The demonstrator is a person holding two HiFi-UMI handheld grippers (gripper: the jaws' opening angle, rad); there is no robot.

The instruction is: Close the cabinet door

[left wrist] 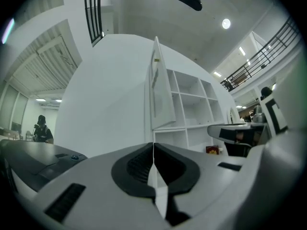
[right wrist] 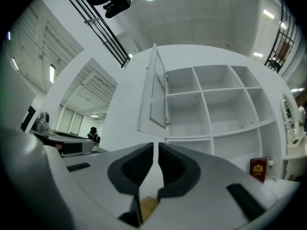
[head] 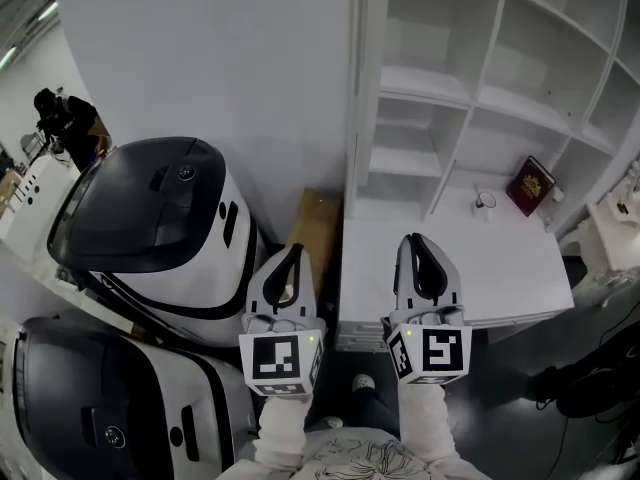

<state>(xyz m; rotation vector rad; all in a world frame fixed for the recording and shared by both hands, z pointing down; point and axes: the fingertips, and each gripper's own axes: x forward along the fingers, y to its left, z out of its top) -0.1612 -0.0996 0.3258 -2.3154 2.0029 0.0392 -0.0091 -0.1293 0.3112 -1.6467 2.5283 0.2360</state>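
Observation:
The white cabinet (head: 500, 98) stands ahead with open shelves. Its upper door (head: 367, 78) stands open, swung out to the left of the shelves; it shows as a narrow leaf in the left gripper view (left wrist: 160, 90) and in the right gripper view (right wrist: 156, 92). My left gripper (head: 293, 251) is shut and holds nothing, pads meeting (left wrist: 153, 145). Beside it, my right gripper (head: 413, 238) is shut too, with only a thin slit between its pads (right wrist: 156, 145). Both point level at the cabinet, well short of the door.
A low white counter (head: 500, 278) juts out under the shelves, with a dark red book (head: 530, 184) leaning at its back right. Two large black-and-white machines (head: 150, 218) crowd the left. A brown board (head: 315, 230) lies between them and the counter. A person (head: 60, 118) stands far left.

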